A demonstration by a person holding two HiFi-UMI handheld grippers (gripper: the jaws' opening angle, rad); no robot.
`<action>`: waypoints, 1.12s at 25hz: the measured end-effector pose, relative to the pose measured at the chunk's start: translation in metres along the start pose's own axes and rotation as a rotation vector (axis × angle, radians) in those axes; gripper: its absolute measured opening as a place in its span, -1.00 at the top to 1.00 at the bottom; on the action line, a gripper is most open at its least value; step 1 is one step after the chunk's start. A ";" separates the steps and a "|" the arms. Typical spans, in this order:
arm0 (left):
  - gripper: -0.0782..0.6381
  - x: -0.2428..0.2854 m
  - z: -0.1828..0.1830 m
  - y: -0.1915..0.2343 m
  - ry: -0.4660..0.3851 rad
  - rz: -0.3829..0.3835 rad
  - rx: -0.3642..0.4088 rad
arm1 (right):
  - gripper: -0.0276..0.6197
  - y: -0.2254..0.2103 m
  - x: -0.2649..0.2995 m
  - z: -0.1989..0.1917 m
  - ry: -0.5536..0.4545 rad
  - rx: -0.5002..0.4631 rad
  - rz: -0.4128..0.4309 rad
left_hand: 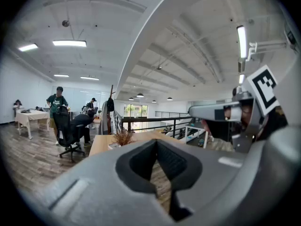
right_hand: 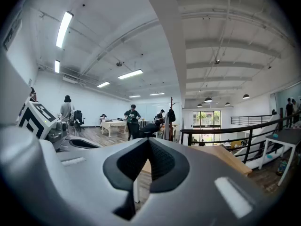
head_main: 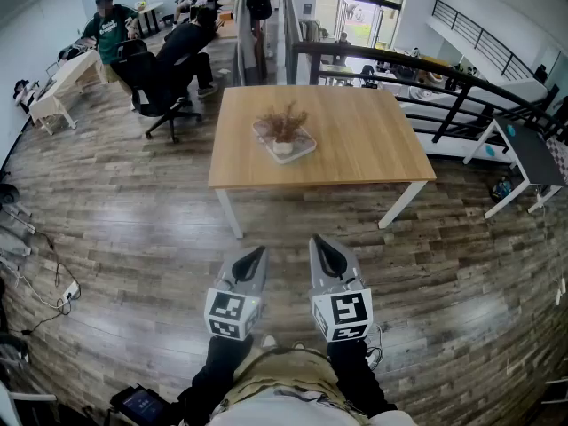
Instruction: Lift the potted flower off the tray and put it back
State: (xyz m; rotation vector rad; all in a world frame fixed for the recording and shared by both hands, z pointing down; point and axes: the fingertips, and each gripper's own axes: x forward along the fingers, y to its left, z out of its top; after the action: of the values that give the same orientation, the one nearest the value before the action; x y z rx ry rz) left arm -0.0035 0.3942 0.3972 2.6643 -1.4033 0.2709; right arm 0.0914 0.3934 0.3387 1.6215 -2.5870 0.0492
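**Step in hand (judged): approach, then grasp.** No lift has begun. The potted flower (head_main: 282, 130) stands on its tray (head_main: 306, 146) near the middle of the table (head_main: 373, 149). It is well ahead of both hand-held grippers and roughly in line with the gap between them.

1. Walk up to the near edge of the table until the pot is within easy reach of one hand-held gripper.
2. Open the jaws before you reach in. As they stand, they cannot pass round the pot.
3. Aim at the pot body, low down, not at the dry brown stems, which are likely to bend or shed. The pot is too small in these views to tell its shape, so check it once you are closer.
4. Lift straight up until the base clears the tray rim, then lower it inside the same rim and release only when it rests flat.

**State of the hand-held grippers.**

- Left hand-held gripper (head_main: 256, 256): the jaws are together with the tips meeting. Nothing is between the pads, and only the wooden floor (head_main: 133, 229) and the table show through the hollow behind the tips. It tilts slightly downward.
- Right hand-held gripper (head_main: 324, 245): the jaws are fully closed and empty, and it is held level.

Both sit side by side just in front of your body, above the floor, touching nothing.
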 end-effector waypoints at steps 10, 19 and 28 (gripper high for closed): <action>0.78 0.002 -0.001 0.014 -0.010 -0.003 -0.018 | 0.91 0.006 0.014 -0.003 0.008 -0.017 0.001; 0.78 0.001 -0.010 0.044 -0.004 -0.012 -0.039 | 0.91 0.018 0.039 -0.015 0.049 -0.002 -0.020; 0.78 -0.006 -0.036 0.078 0.027 -0.027 -0.077 | 0.90 0.041 0.062 -0.038 0.098 0.007 -0.047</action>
State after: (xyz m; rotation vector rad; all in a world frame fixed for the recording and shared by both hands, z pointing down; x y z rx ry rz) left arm -0.0750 0.3619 0.4324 2.6060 -1.3415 0.2442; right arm 0.0296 0.3584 0.3831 1.6388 -2.4780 0.1307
